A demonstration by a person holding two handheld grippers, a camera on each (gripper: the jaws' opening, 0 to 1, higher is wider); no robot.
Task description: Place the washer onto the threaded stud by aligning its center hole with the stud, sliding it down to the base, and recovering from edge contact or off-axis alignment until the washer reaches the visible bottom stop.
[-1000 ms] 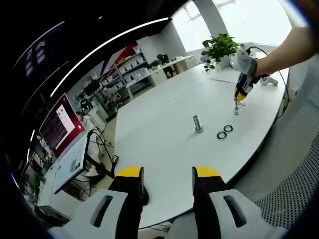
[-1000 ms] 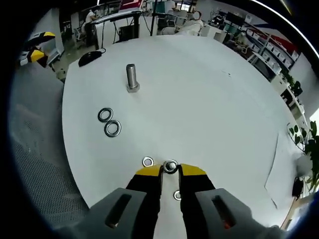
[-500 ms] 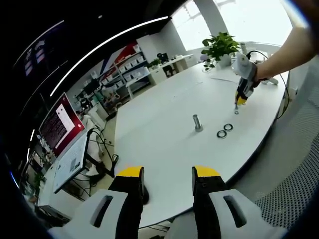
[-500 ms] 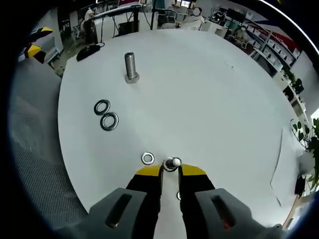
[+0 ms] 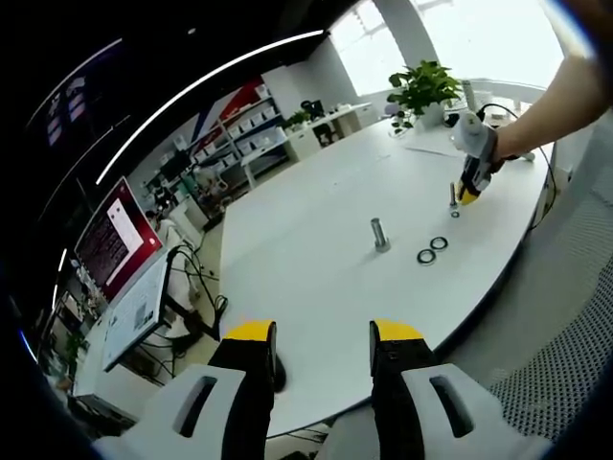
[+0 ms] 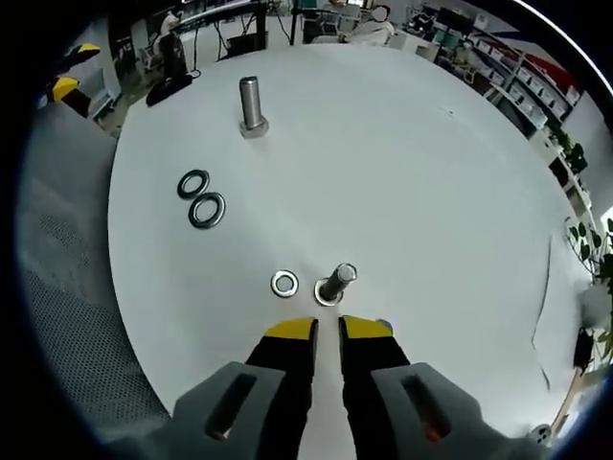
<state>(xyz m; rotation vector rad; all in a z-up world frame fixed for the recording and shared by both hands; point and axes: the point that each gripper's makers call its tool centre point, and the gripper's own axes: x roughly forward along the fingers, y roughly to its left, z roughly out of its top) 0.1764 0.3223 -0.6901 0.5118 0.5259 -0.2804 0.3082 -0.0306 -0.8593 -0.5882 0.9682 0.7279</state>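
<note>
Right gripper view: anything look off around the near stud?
Nothing stands out. The near stud stands upright on the table with a washer at its base, one loose washer flat beside it. The right gripper sits just short of it, slightly open and empty.

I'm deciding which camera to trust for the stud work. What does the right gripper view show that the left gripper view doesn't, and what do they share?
Right gripper view: a washer seated at the near stud's base, a loose small washer beside it, and the right gripper just short of the stud.

Left gripper view: the open left gripper, a red monitor and a potted plant.

Both: the white table, the far stud and two dark washers.
</note>
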